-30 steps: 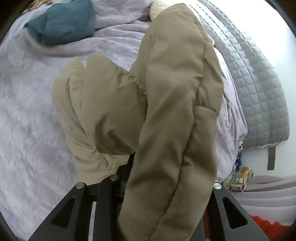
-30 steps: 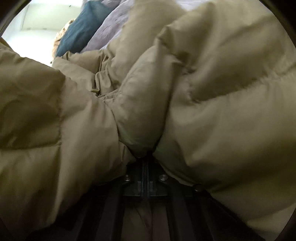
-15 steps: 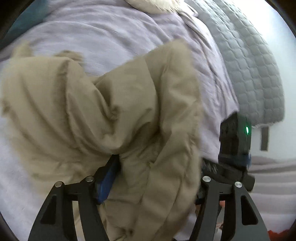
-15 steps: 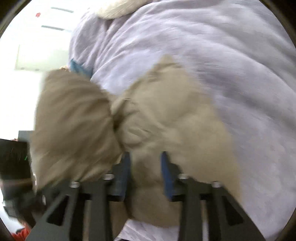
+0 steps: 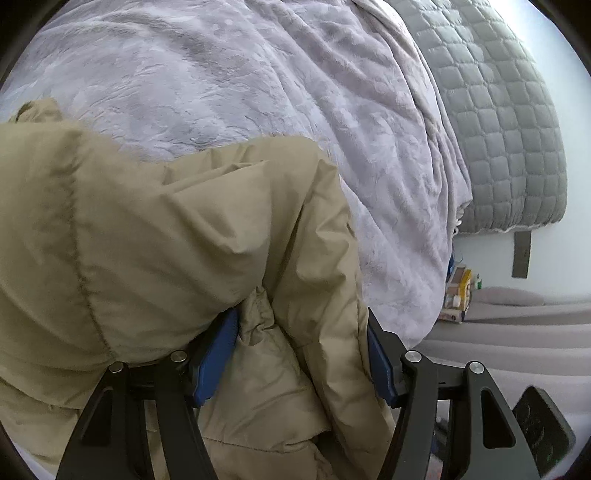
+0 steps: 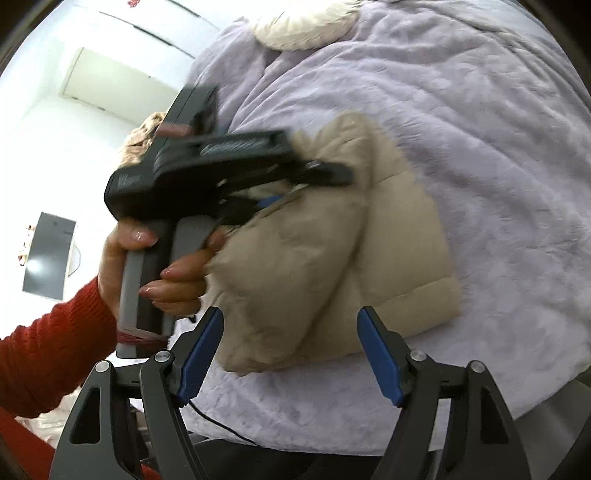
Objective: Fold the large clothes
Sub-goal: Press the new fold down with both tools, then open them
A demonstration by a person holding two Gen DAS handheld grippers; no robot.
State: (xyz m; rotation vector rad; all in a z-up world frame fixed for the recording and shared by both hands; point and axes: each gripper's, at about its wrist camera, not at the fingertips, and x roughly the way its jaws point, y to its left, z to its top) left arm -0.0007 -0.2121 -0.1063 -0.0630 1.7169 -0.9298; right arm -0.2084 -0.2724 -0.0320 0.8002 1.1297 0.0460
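A beige puffer jacket [image 6: 332,258] lies folded in a bundle on the lavender blanket [image 6: 480,129]. My right gripper [image 6: 291,362] hovers above its near edge. Its jaws are opening wide, and the blue pads touch nothing. My left gripper [image 6: 303,188], held by a hand [image 6: 173,273] in a red sleeve, is pushed into the jacket's left side. In the left wrist view the jacket [image 5: 166,240] fills the left half. Loose fabric lies between the spread pads of the left gripper [image 5: 299,362], and the left pad is partly covered.
The lavender blanket [image 5: 258,92] covers the bed. A grey quilted cover [image 5: 509,129] hangs over its far right side. A cream furry cushion [image 6: 306,29] sits at the far end. Small toys [image 5: 458,295] stand on the floor by the bed, and a dark device [image 5: 543,424] is at lower right.
Both grippers were shut on the lifted jacket. They have since opened, the jacket has dropped onto the bed, and the right gripper has drawn back and up from it.
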